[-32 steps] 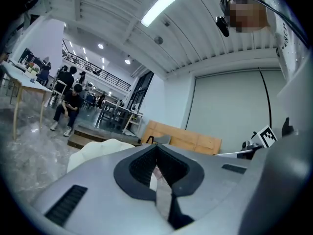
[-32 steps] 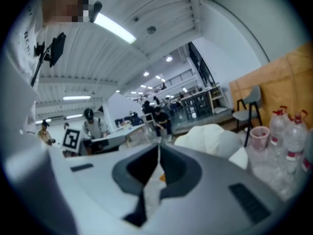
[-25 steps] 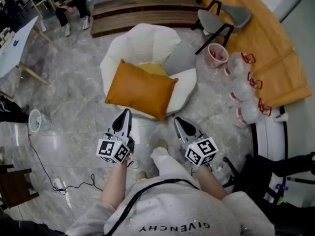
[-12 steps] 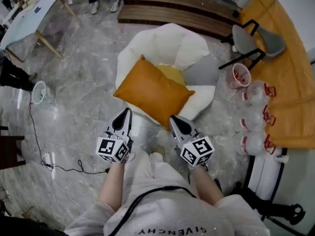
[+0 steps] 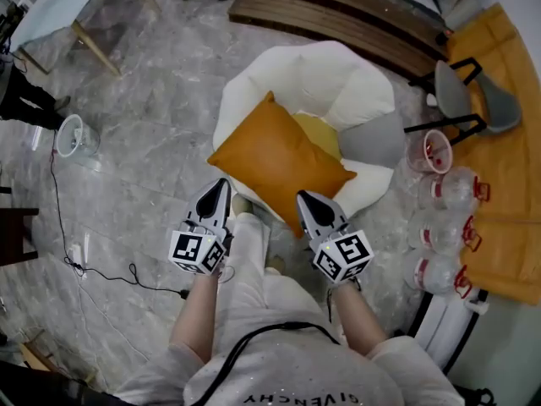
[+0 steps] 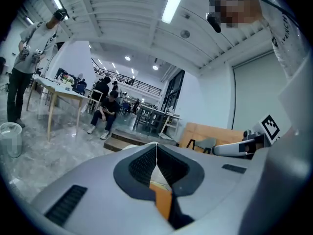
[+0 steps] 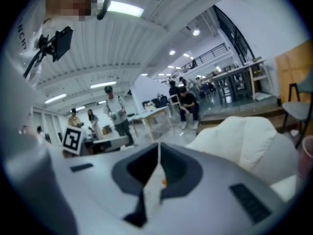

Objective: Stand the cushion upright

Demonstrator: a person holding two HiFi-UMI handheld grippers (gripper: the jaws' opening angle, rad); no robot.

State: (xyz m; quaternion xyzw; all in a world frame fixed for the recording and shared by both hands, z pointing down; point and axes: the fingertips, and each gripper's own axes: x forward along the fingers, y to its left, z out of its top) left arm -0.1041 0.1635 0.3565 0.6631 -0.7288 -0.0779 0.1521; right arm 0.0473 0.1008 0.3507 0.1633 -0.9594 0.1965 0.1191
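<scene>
An orange cushion (image 5: 279,159) lies flat and tilted across the front of a white rounded armchair (image 5: 317,79); a yellow cushion (image 5: 319,132) shows behind it. My left gripper (image 5: 221,184) is shut and empty, its tips just short of the cushion's near left corner. The right gripper (image 5: 303,198) is also shut and empty, at the cushion's near edge. In the left gripper view a strip of the orange cushion (image 6: 163,199) shows below the closed jaws. The white armchair (image 7: 244,136) fills the right of the right gripper view.
A grey cushion (image 5: 372,139) lies at the chair's right. Several clear plastic jugs (image 5: 439,227) and a cup (image 5: 429,150) stand on the floor at right, by a grey chair (image 5: 473,100) and an orange panel (image 5: 507,142). A wooden step (image 5: 338,24), a table (image 5: 59,7) and a floor cable (image 5: 101,269).
Both grippers and the person have come forward to the armchair; the cushion now sits right at the gripper tips. Both jaws stay shut.
</scene>
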